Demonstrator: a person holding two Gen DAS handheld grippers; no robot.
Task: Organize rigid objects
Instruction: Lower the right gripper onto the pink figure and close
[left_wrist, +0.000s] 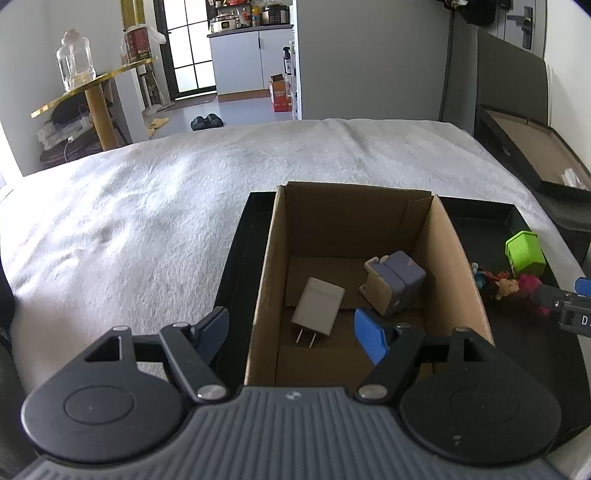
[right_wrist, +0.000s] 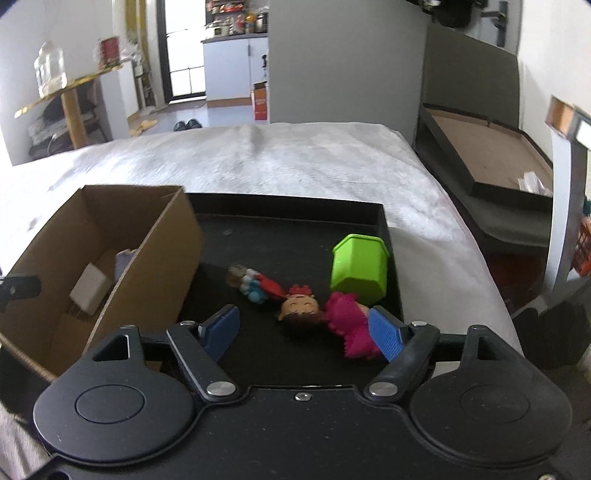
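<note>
A cardboard box (left_wrist: 454, 258) stands in a black tray (left_wrist: 236, 258) on a white blanket. In the box lie a white plug charger (left_wrist: 317, 306) and a purple-and-cream block toy (left_wrist: 393, 286). My left gripper (left_wrist: 293, 334) is open and empty, straddling the box's left wall. In the right wrist view the tray (right_wrist: 295, 229) holds a green cup (right_wrist: 360, 267) on its side, a doll in a pink dress (right_wrist: 325, 314) and a small figure (right_wrist: 255, 282). My right gripper (right_wrist: 303, 330) is open and empty, just above the doll.
The white blanket (left_wrist: 147, 221) covers the bed around the tray. A dark open box (right_wrist: 491, 155) sits at the right of the bed. A gold side table (left_wrist: 92, 92) with a jar stands at the far left.
</note>
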